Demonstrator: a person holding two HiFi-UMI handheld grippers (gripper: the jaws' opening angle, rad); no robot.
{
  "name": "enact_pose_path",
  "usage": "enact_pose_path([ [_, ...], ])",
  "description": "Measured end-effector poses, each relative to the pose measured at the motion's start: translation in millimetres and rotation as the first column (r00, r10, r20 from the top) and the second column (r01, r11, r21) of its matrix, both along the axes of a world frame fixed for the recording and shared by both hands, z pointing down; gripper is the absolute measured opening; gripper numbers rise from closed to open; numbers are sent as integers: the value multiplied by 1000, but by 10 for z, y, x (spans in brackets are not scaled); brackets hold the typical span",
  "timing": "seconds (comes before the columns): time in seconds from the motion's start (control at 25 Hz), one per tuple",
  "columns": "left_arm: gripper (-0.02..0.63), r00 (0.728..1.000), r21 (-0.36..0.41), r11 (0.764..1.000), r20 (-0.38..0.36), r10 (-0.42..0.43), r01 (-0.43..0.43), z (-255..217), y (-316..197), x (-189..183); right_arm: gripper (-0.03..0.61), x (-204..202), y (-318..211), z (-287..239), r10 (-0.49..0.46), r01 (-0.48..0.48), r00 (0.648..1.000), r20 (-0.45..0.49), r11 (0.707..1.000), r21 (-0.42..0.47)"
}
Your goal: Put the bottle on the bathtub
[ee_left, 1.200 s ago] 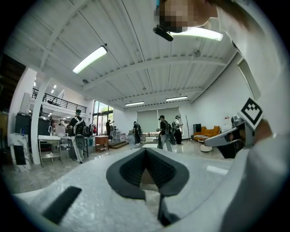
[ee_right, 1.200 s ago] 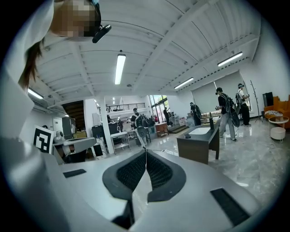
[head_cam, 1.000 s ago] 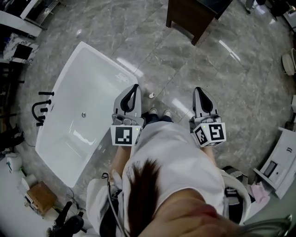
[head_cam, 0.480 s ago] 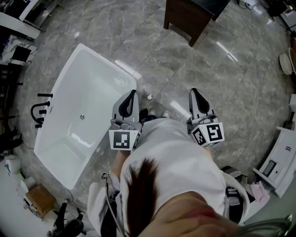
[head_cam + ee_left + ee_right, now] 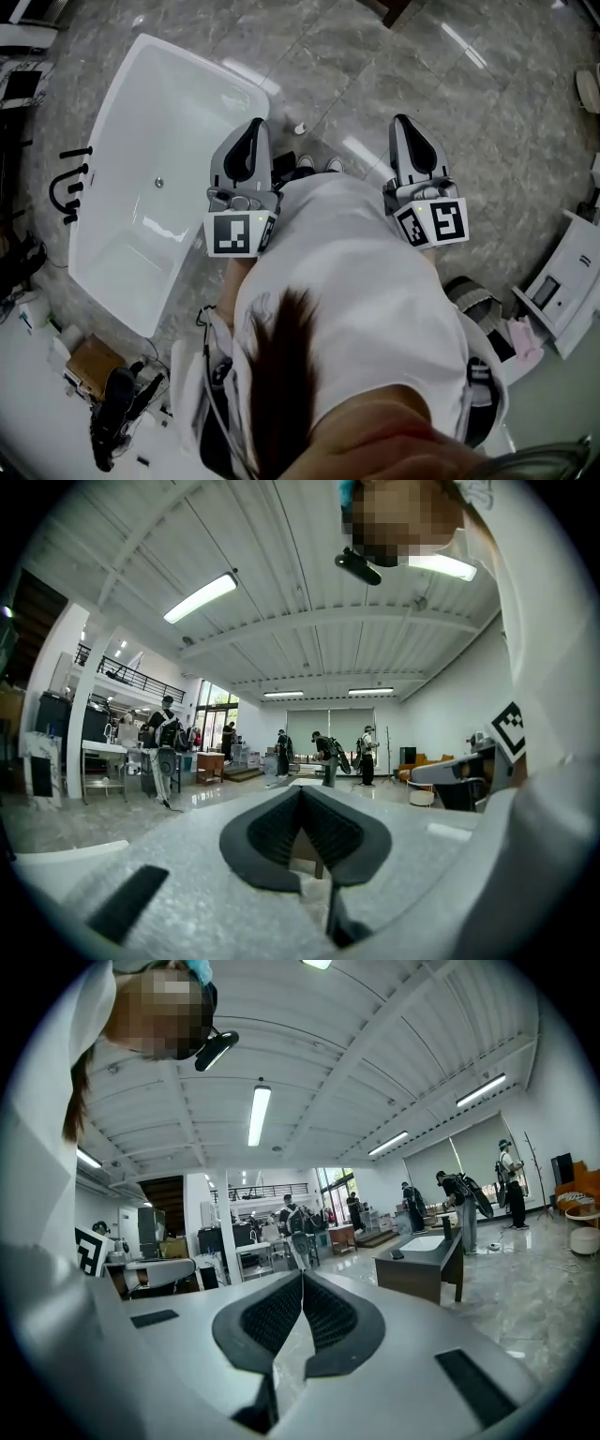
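White bathtub (image 5: 178,112) carries nothing on its rim. A small white item, judged to be the bottle (image 5: 300,128), stands on the floor (image 5: 375,66) near the tub's corner. Left tongs (image 5: 253,127) and right tongs (image 5: 403,122) are both clenched and empty. Task not begun: pick-up and placing remain.

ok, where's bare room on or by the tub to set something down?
Bathtub basin and visible rim are bare, only the drain inside. Floor past the bottle is open. Crowded: faucet beside the tub's far side, box and black gear at its near end.
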State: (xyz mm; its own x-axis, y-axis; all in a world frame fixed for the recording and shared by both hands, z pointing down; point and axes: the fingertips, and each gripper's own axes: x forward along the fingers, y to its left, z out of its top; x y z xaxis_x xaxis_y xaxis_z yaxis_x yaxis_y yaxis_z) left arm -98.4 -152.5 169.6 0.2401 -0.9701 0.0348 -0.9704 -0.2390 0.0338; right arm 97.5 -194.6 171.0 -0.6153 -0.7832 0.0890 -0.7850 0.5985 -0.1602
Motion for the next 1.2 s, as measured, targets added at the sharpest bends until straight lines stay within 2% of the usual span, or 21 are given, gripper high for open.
enact_pose_path([
  [0.48,14,998,-5,999,-24,-54,53,2,64,-211,14,155,49,43,47,-47,998,-41,999,-1],
  [0.64,14,999,11,999,-32,-42,43,-23,102,-209,14,127,94,33,51,-51,998,-39,999,0],
  [0.84,14,999,-32,999,-16,-30,30,72,135,-181,14,90,146,62,45,-45,999,-29,999,-3],
  [1.0,14,1000,-27,999,-15,-23,22,44,149,-159,14,99,184,42,48,-48,999,-23,999,-1],
  [1.2,14,1000,15,1000,-19,-12,12,15,142,-135,14,142,208,89,60,-61,998,-21,998,-8],
])
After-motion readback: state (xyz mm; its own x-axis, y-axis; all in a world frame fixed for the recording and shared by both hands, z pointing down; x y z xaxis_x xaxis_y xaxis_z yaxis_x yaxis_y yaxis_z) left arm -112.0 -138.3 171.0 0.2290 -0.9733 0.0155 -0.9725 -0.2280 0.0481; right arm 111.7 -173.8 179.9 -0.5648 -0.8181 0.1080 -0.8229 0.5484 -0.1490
